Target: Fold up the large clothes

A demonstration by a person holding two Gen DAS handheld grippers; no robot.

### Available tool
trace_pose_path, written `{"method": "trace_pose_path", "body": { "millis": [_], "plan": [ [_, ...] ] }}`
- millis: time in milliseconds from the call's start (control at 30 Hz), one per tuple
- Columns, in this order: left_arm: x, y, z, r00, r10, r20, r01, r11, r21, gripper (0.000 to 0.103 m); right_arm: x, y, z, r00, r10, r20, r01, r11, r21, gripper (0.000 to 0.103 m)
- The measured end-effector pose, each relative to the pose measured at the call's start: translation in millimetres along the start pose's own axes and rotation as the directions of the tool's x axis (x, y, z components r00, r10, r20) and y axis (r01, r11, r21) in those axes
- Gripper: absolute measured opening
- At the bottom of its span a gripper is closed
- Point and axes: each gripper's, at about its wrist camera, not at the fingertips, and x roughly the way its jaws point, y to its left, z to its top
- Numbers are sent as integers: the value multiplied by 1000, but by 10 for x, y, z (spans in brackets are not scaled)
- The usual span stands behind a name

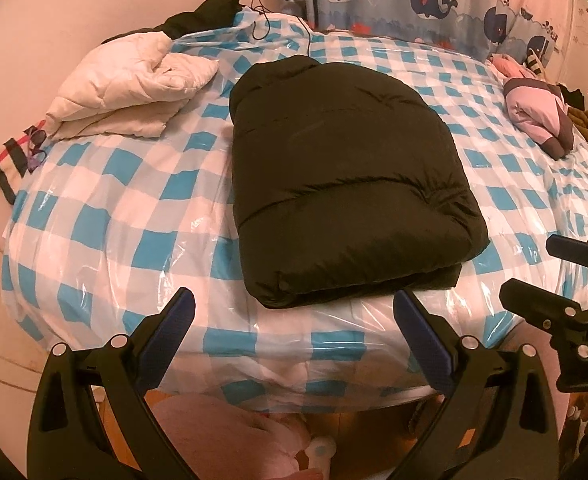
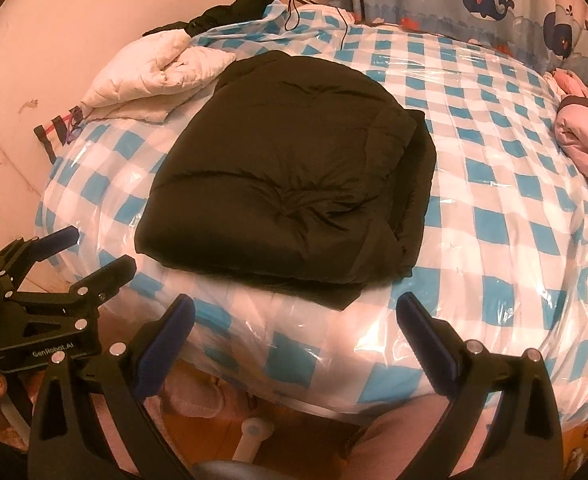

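A black puffy jacket (image 1: pixel 346 184) lies folded into a thick rectangle in the middle of the bed, also seen in the right wrist view (image 2: pixel 289 196). My left gripper (image 1: pixel 294 312) is open just short of the jacket's near edge, holding nothing. My right gripper (image 2: pixel 296 316) is open too, at the bed's near edge below the jacket's front corner. Each gripper shows in the other's view: the right one (image 1: pixel 534 272) at the far right, the left one (image 2: pixel 93 248) at the far left, both with fingers apart.
The bed (image 1: pixel 93 220) has a blue-and-white checked cover under clear plastic. A folded white quilted jacket (image 1: pixel 129 88) lies at the back left, a pink and purple garment (image 1: pixel 538 116) at the right. Whale-print curtain (image 1: pixel 434 0) behind; a black cable (image 1: pixel 261 12) hangs near the wall.
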Motion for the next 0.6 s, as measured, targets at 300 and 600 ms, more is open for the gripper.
{"method": "trace_pose_path", "body": {
  "millis": [300,600],
  "plan": [
    [28,3,14,1000,-6,-5,6,1000,-3,96,48,5,4,1000,0,-20,0,1000,0,97],
    [96,28,38,1000,-7,-15,6,1000,-4,96,111,22,-1,999,9,-36,-9,1000,1,97]
  ]
}}
